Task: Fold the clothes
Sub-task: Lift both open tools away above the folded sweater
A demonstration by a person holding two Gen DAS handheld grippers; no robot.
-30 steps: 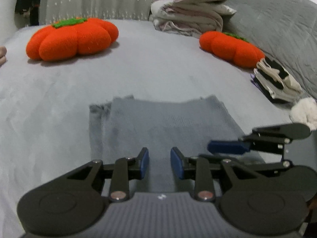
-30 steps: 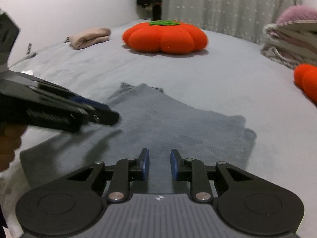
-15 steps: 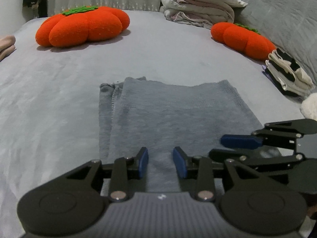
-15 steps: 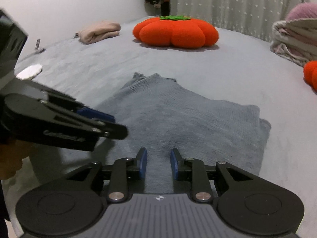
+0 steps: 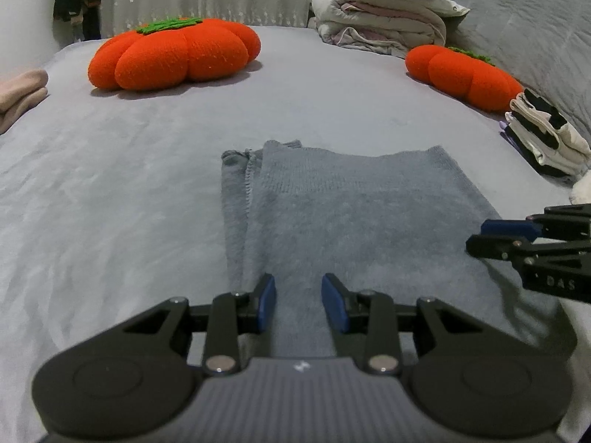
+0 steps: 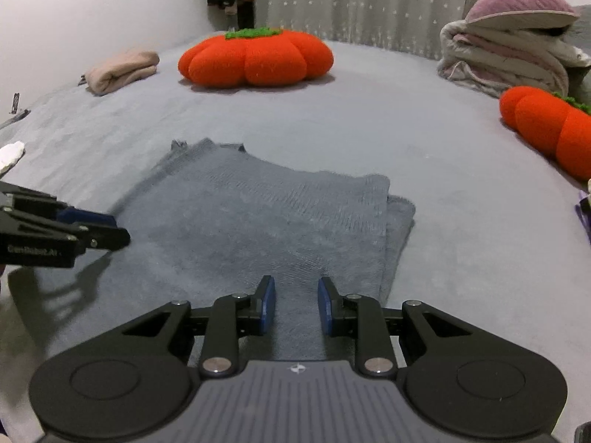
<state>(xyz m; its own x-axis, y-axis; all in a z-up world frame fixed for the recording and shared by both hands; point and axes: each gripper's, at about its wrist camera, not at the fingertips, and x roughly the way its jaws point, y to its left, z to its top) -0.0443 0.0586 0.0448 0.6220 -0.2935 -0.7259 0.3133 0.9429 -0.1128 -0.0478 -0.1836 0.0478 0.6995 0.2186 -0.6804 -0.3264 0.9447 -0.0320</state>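
Note:
A grey knit garment (image 5: pixel 351 214) lies folded flat on the grey bed (image 5: pixel 110 192), with a narrow strip of a lower layer showing along its left side. My left gripper (image 5: pixel 298 301) hovers over its near edge, the blue pads a little apart with nothing between them. In the right wrist view the same garment (image 6: pixel 266 214) shows a lower layer along its right edge. My right gripper (image 6: pixel 296 304) stands over the near edge, open and holding nothing. Each gripper shows in the other's view: the right gripper (image 5: pixel 517 238) over the garment's right side, the left gripper (image 6: pixel 88 230) over its left.
A big orange pumpkin cushion (image 5: pixel 173 57) sits far left, a smaller one (image 5: pixel 465 75) far right. Stacked bedding under a purple pillow (image 5: pixel 391 18) is at the back. Folded black-and-white clothes (image 5: pixel 543 136) lie at the right edge, a beige bundle (image 6: pixel 122 70) at the left.
Both grippers have drawn apart sideways: each has slid toward the frame edge in the other's view. The garment lies as before.

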